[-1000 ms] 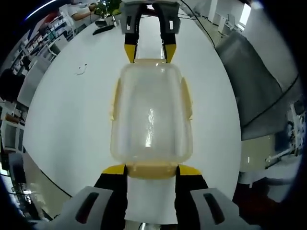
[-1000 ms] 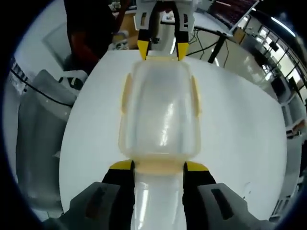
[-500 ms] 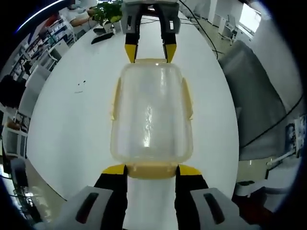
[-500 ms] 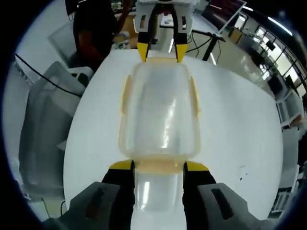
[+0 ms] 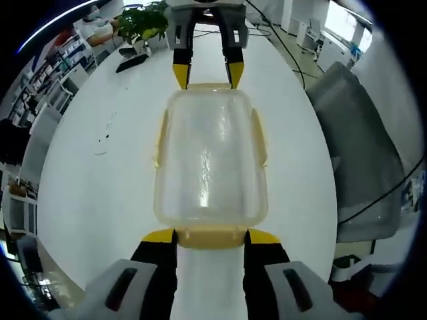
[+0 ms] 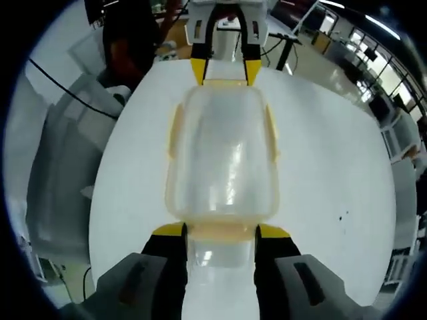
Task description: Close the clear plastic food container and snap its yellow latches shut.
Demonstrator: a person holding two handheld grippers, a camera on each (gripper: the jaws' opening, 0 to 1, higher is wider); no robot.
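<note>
Left gripper view showed the clear plastic food container (image 5: 210, 160) lying lengthwise in the middle of the frame over the round white surface (image 5: 100, 173), with its lid on. The left gripper (image 5: 210, 235) rose from the bottom, its yellow-tipped fingers (image 5: 159, 235) spread apart on either side of the near yellow latch (image 5: 210, 237); whether they pressed on it or only flanked it could not be told. At the far end the right gripper (image 5: 207, 75) came in from the top, its fingers likewise apart and straddling the far yellow latch (image 5: 208, 86). Two more yellow latches ran along the long sides, one on the left (image 5: 161, 137) and one on the right (image 5: 260, 137), both lying close against the container wall. A potted plant (image 5: 143, 20) and a dark flat object (image 5: 133, 62) stood at the far edge of the surface, and a grey chair (image 5: 360, 133) sat beside it on the right.

Right gripper view showed the same container (image 6: 223, 160) from the opposite end. The right gripper (image 6: 220, 232) held its fingers (image 6: 168, 231) apart around the near latch (image 6: 220, 231), and the left gripper (image 6: 225, 70) framed the far end. A small dark speck (image 6: 341, 217) marked the surface (image 6: 327, 173) to the right. A grey chair (image 6: 60, 173) stood at the left, with a person in dark clothes (image 6: 133, 40) beyond the surface.
</note>
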